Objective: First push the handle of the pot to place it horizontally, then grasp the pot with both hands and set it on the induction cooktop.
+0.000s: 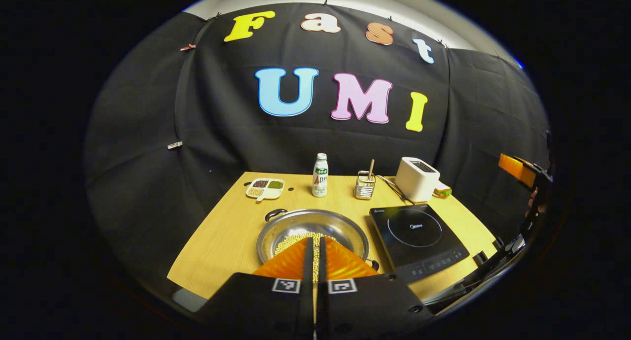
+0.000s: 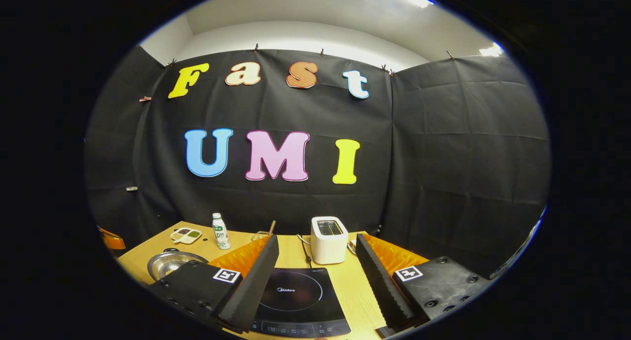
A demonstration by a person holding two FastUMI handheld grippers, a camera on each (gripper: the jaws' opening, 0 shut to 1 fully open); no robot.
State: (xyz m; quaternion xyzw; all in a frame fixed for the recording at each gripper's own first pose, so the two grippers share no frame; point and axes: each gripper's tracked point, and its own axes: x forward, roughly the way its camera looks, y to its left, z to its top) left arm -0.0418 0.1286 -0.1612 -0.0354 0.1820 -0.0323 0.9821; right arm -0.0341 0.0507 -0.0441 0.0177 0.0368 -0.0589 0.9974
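Pot [image 1: 312,235] sits on the table [image 1: 231,231], just left of the cooktop [image 1: 416,234], not on it. It holds pale beans or grains. One handle [image 1: 275,214] points to the far left, the other [image 1: 373,264] to the near right, so the handle line runs diagonal, not level across the table. The push step looks undone, judged from that angle.

Left gripper [image 1: 315,254] is above the pot's near rim, fingers pressed together with no gap and nothing between them. Closed fingers make sense here: a single blunt tip is good for nudging a handle, not for grasping. It is not touching a handle; contact with the rim cannot be told.

Right gripper [image 2: 315,276] hovers over the cooktop [image 2: 296,295], fingers spread wide, holding nothing. Likely parked open and ready for the two-hand lift later, and kept off to the right so the left has room. In the right gripper view the pot [image 2: 172,263] shows at far left, partly behind the finger mount.

Back of the table: bottle [image 1: 320,175], divided dish [image 1: 265,187], utensil holder [image 1: 365,185], toaster [image 1: 416,179]. All well apart from the pot, so there is free room to turn it.

Next move probably calls for pushing one handle sideways; risk is the pot sliding instead of spinning, or shaking the beans.
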